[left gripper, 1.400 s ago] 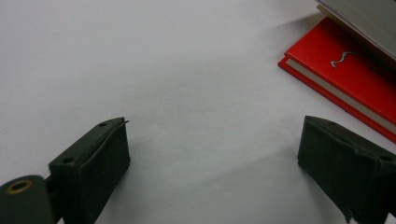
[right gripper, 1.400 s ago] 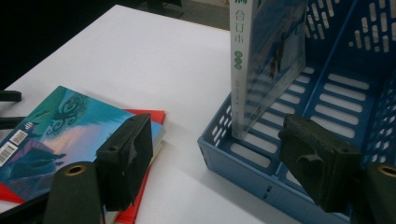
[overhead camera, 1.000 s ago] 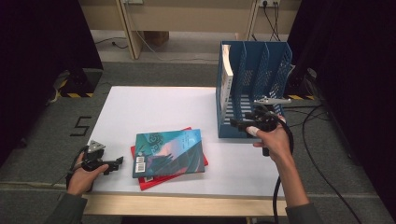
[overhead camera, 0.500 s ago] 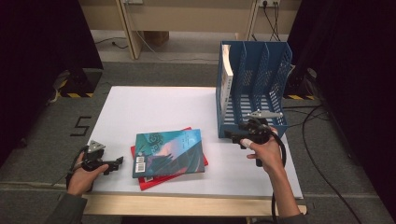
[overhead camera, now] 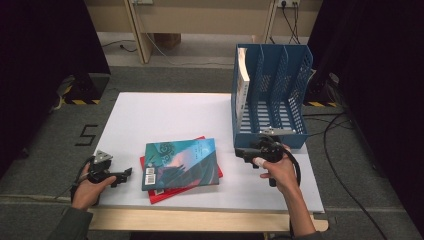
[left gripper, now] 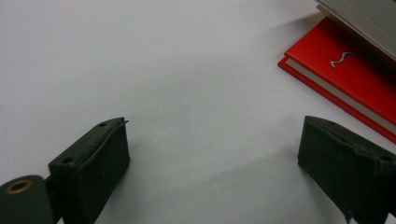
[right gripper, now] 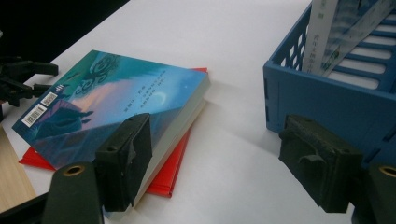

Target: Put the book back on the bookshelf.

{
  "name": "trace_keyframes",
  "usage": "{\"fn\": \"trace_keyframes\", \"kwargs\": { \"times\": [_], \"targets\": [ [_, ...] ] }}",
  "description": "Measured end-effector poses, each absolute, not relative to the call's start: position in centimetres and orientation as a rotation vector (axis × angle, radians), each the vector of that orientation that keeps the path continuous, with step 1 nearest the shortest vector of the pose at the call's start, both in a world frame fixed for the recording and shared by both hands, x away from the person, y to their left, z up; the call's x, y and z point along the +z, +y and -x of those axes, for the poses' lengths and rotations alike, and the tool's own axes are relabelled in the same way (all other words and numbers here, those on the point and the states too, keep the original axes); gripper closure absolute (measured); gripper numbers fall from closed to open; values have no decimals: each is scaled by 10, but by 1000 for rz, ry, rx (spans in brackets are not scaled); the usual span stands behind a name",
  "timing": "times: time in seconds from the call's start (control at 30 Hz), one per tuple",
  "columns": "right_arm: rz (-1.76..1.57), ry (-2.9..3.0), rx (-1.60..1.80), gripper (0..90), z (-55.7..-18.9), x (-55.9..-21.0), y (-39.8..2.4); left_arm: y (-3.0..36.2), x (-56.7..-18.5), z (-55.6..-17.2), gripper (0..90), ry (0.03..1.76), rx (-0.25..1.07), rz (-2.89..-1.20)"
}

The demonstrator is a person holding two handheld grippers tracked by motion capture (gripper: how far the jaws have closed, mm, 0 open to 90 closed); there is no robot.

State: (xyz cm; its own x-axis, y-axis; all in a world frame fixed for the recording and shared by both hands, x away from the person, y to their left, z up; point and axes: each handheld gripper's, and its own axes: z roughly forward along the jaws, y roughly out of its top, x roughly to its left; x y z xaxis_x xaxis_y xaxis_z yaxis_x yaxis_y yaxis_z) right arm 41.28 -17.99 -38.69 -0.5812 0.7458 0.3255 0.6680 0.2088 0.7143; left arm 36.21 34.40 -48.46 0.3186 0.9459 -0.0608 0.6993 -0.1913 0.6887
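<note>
Blue book (overhead camera: 180,164) lies flat on top of a red book (overhead camera: 212,176), near the front edge of the white table (overhead camera: 165,115), between my two hands. Its long axis runs across the table, left to right and a touch askew, barcode end toward my left gripper (overhead camera: 125,173), far end toward my right gripper (overhead camera: 240,152). Cover faces up. The red one peeks out beneath it at the front and on the right side.

My right gripper hangs low over the table just in front of the blue rack (overhead camera: 270,100), jaws wide apart and pointing left at the books, nothing between them. In the right gripper view the blue book's near corner (right gripper: 187,93) sits just past one jaw and the rack's wall (right gripper: 317,107) past the other. My left gripper rests at the table's front left, also wide open on bare table, the red book's corner (left gripper: 345,74) just beyond its far jaw.

One thin book (overhead camera: 243,82) stands upright in the rack's leftmost slot. Grey carpet (overhead camera: 45,150) surrounds the table, with a 5 marked on it at left, cables trail at right, and a pale wooden frame stands at the back.

Since a second ago my right hand has come down and toward me, off the rack's front wall. Left hand and books have not budged.
</note>
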Motion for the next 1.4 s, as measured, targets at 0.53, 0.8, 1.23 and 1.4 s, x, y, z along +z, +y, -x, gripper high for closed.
{"fn": "trace_keyframes", "kwargs": {
  "times": [0.53, 0.8, 1.23, 1.4],
  "targets": [
    [-1401, 2458, 1341, 264, -408, -407, -165, 344, -484, -361, 89, 1459, 511, -1951],
    [-1387, 2517, 1320, 264, -405, -418, -149, 337, -473, -356, 147, 1458, 507, -1854],
    [-1385, 2573, 1274, 263, -403, -434, -136, 303, -459, -343, 166, 1334, 459, -1918],
    [-1391, 2574, 1272, 263, -404, -435, -137, 296, -452, -338, 356, 1281, 470, -1975]
  ]
}}
